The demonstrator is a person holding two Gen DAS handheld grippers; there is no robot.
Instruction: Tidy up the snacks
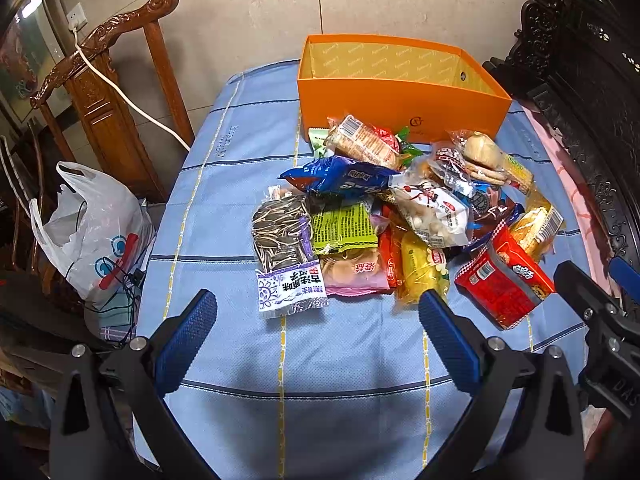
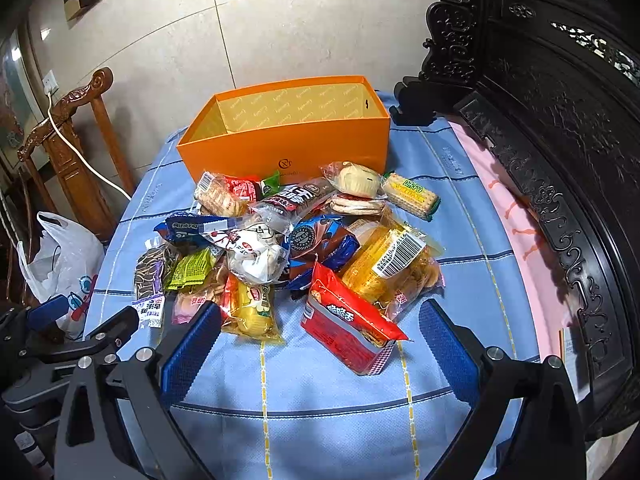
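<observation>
Snacks (image 1: 384, 216) lie heaped on the blue cloth (image 1: 240, 184), just in front of the orange box (image 1: 400, 100), nearest packets touching its wall. From the left: seed packet (image 1: 286, 256), green packet (image 1: 344, 226), red packet (image 2: 352, 328). My left gripper (image 1: 318, 320) hangs released, holding nothing; my right gripper (image 2: 320, 332) gapes around the red packet's near end.

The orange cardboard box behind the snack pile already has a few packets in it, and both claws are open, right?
Not quite: the orange cardboard box holds nothing, as the right wrist view shows. The left claw and right claw are indeed open.
</observation>
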